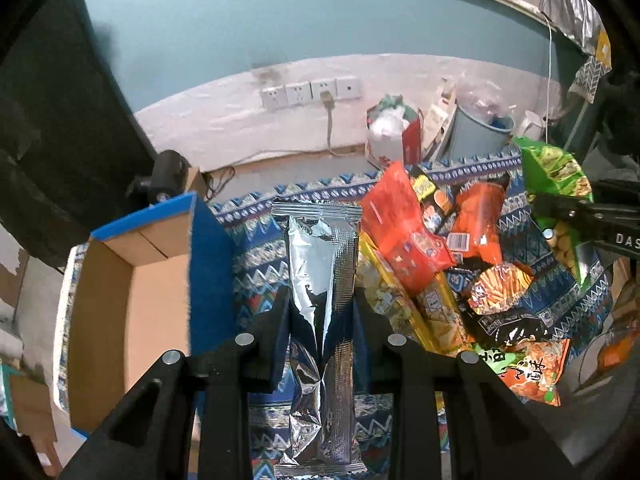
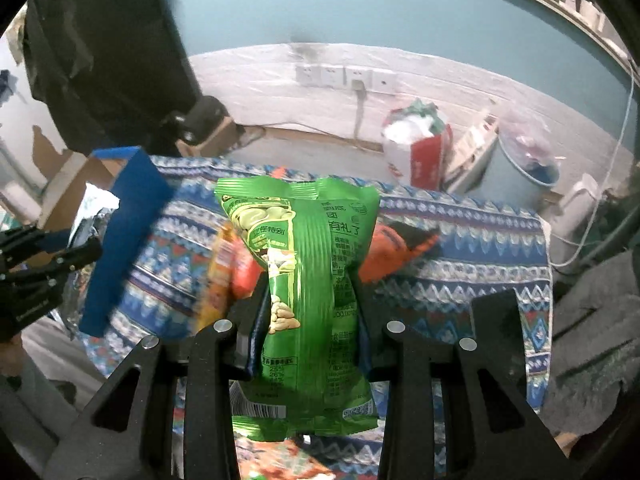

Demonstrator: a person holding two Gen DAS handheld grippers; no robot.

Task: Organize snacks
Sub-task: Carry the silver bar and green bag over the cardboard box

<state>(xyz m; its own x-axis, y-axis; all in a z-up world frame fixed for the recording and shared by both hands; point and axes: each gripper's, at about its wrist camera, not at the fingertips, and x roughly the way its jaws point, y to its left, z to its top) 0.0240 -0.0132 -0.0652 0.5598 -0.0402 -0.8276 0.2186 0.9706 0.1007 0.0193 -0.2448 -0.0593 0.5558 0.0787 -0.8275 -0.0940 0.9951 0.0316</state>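
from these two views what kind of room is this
Probably a lived-in room at home, not a shop: wall sockets above a bare floor, a full waste bin, and snack packs heaped on a patterned cloth.

One cardboard box (image 1: 132,308); four wall sockets (image 1: 310,92)

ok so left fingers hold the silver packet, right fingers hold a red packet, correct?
Not quite. The right gripper holds a green packet, not a red one, as the right wrist view shows. The left gripper does hold the silver packet.
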